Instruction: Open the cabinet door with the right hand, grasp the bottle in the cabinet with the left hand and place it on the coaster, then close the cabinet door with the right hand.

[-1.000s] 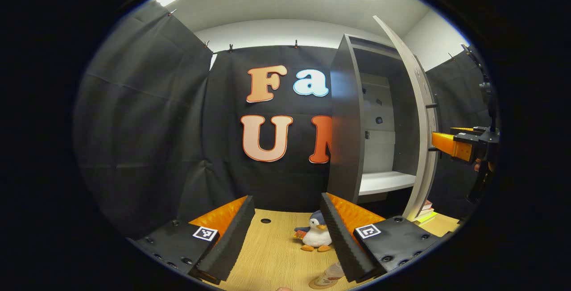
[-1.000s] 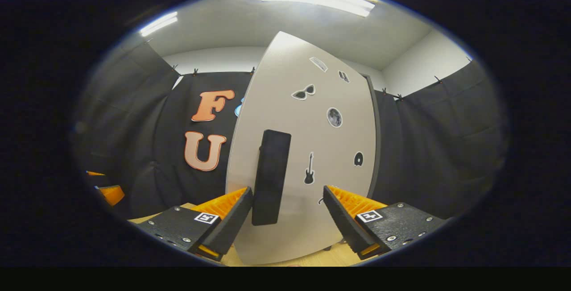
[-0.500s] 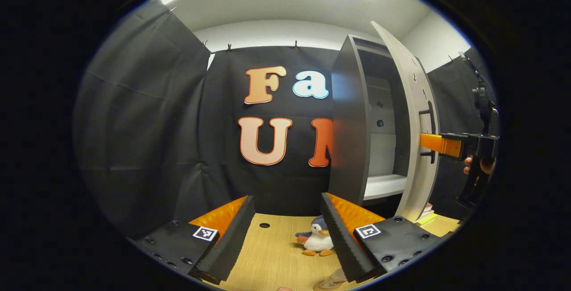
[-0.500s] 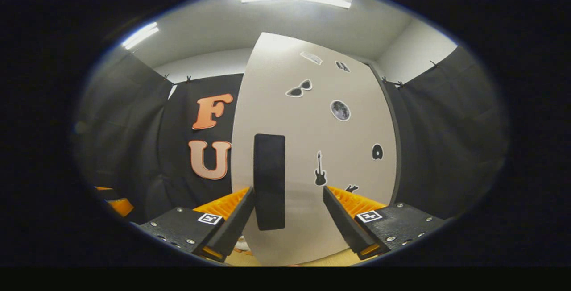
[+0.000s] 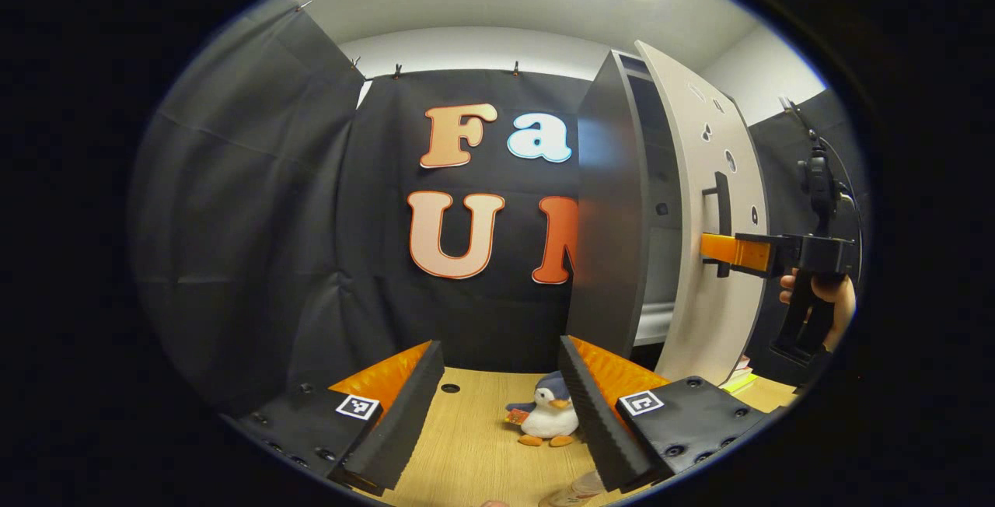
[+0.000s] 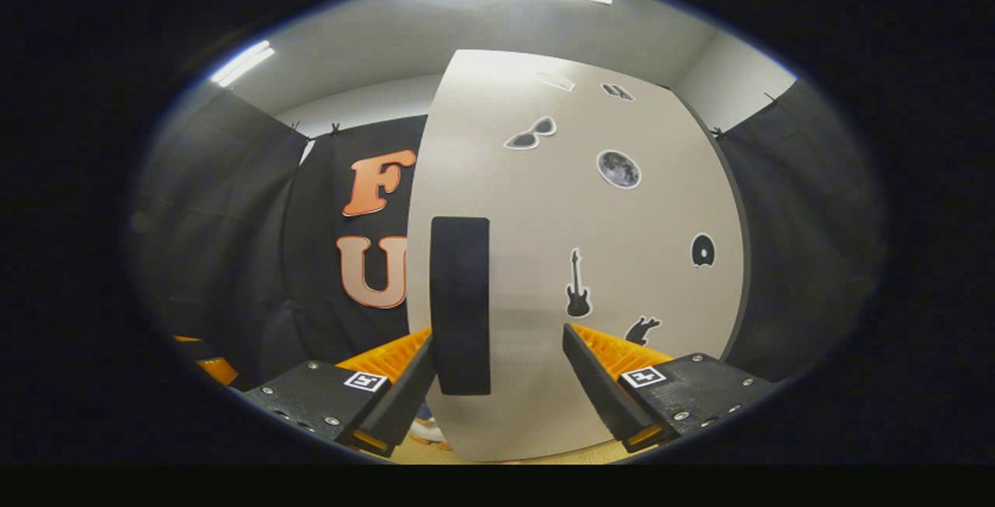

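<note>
Left gripper view: the left gripper (image 5: 497, 406) hangs with fingers spread wide, holding nothing, above the wooden table (image 5: 474, 452). A plush penguin (image 5: 549, 417) stands between its fingers, and the bottle (image 5: 575, 487) lies at 5 o'clock beside the right finger; a coaster cannot be made out. The cabinet door (image 5: 715, 211) at 3 o'clock stands narrowly ajar from the cabinet (image 5: 610, 211), leaving a slim gap. Right gripper view: the right gripper (image 6: 497, 375), fingers parted, straddles the door's handle (image 6: 460, 305); whether either finger touches it cannot be told. The door's free edge runs at 11 o'clock.
</note>
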